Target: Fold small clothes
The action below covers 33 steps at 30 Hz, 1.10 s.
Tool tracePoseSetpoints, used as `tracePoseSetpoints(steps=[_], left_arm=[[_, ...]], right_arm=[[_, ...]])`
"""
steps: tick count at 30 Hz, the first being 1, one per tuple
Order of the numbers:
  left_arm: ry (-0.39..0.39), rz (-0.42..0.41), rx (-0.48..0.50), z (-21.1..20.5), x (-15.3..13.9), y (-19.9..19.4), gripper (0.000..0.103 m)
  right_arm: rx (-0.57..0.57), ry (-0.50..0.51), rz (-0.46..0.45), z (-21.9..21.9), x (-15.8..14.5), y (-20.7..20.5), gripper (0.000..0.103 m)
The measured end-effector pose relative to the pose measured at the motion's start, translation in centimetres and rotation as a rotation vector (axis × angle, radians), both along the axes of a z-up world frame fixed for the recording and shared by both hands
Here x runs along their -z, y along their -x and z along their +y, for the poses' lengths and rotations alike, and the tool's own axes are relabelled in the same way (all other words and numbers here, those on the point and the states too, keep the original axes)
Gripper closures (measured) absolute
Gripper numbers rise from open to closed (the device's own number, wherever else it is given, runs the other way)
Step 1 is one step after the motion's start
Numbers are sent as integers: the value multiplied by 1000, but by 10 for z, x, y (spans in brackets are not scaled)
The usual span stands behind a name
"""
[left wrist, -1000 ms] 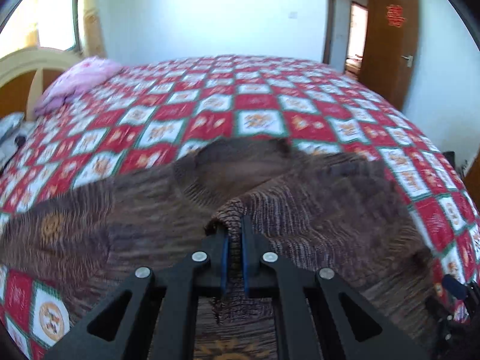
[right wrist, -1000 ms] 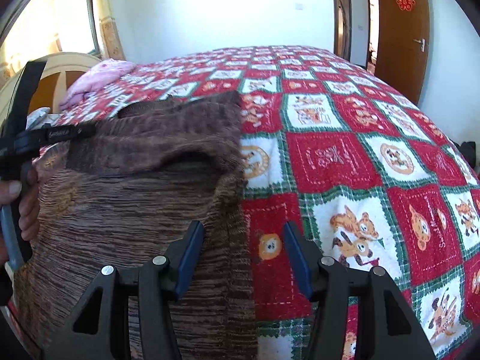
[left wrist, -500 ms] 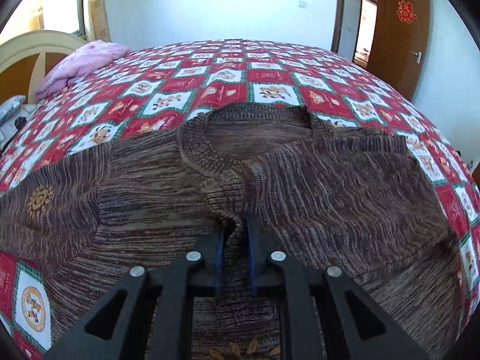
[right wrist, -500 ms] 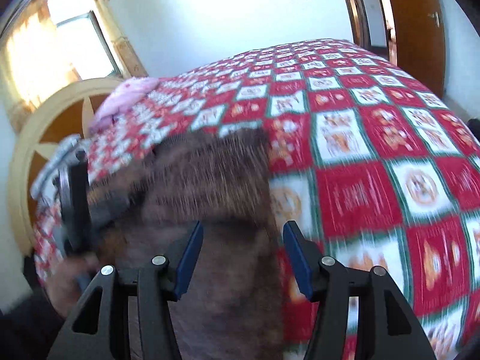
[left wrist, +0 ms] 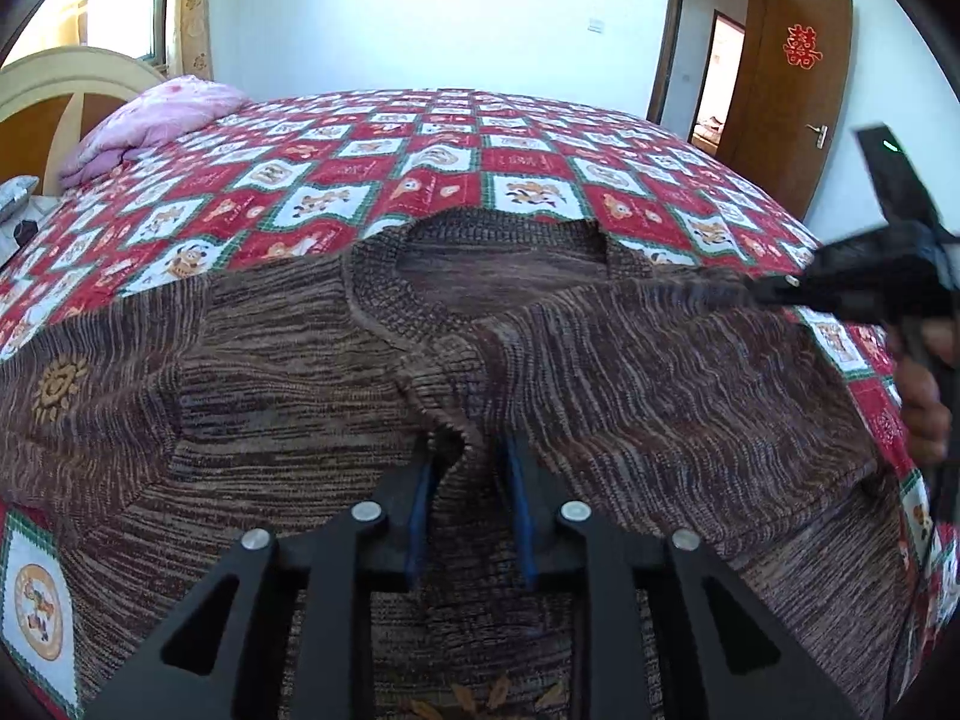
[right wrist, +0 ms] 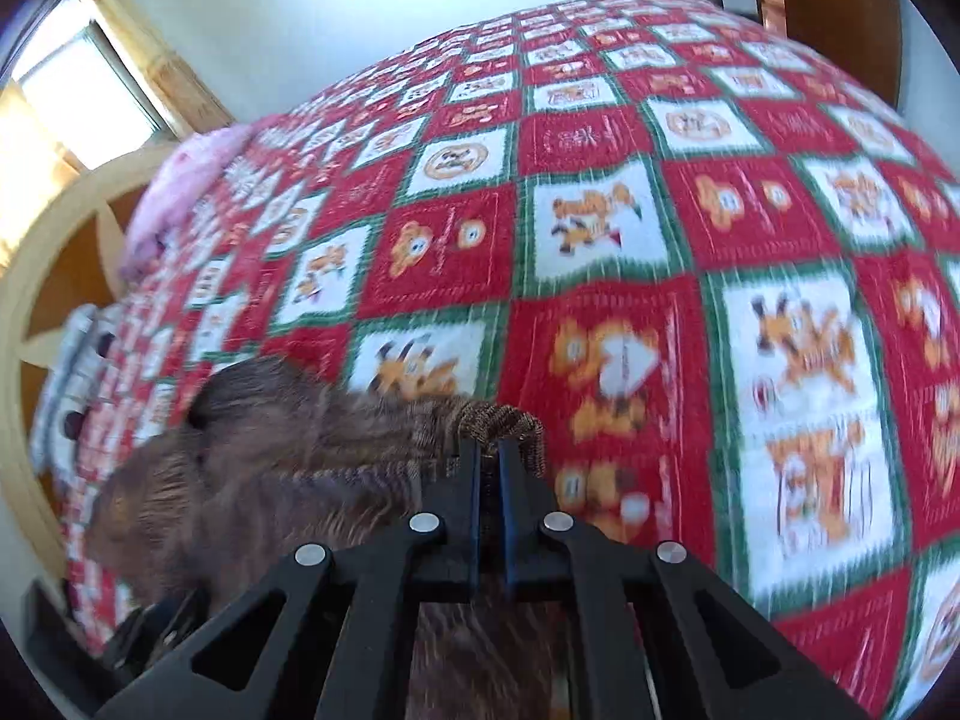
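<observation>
1. The left gripper point(left wrist: 471, 468), clamped a second ago on the front band of the brown knitted sweater point(left wrist: 300, 372), has just been opening; its blue pads now stand a little apart with the band loose between them, not pressed.
2. The right gripper point(right wrist: 491, 468), wide open a second ago beside the sweater's side edge, has snapped together and now pinches a fold of knit at the shoulder, pulled up into a small hump over its tips.
3. The sweater has changed from bunched and raised at the collar to spread flat, face up, across the near edge of the bed point(left wrist: 540, 162), neckline toward the far edge.
4. In the left view the right gripper enters from the right side, a hand point(left wrist: 927, 402) on its handle.
5. Farther off, a pink pillow point(left wrist: 150, 120) lies by the headboard point(left wrist: 54, 102) at the bed's left corner; a wooden door point(left wrist: 780, 90) stands open beyond the far right corner.
</observation>
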<state>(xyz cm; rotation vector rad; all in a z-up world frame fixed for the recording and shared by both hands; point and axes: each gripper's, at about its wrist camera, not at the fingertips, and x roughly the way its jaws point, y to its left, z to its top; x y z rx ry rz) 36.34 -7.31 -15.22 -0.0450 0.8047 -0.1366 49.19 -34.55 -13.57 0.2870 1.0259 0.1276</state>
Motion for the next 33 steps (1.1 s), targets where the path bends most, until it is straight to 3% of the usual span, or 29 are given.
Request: tracePoseSetpoints(steps=[6,9,12,16,20,22,23,27,30,33], left_arm=[[-11,-12,12,-3,0,3,67],[-18,-16,16,-5,0,4,58],[-2,-13,16,-2,0,4,46],[25,-9,17,1,0,3,43],[18,10,20,-1,1,4,24],[11,18,31,-2,2,8,21],[7,21,40,-3,2,12,17],[13,5,52,-2,2,24,11],[24,-6,47,0,2,26,7],[34,11,37,2,3,24,6]], right_arm=[[0,61,-45,0,-10,-17,98],[-7,103,-63,-2,-14,-7,80],[-22,85,-106,-8,-24,22,78],[-97,90,-129,7,-32,72,77],[-244,244,-72,42,-10,129,77],[-245,306,-23,43,8,148,77],[-244,329,-50,41,8,163,77],[-223,371,-24,39,-1,179,77],[-222,412,-141,53,-20,185,77],[-272,311,-187,70,-25,177,69]])
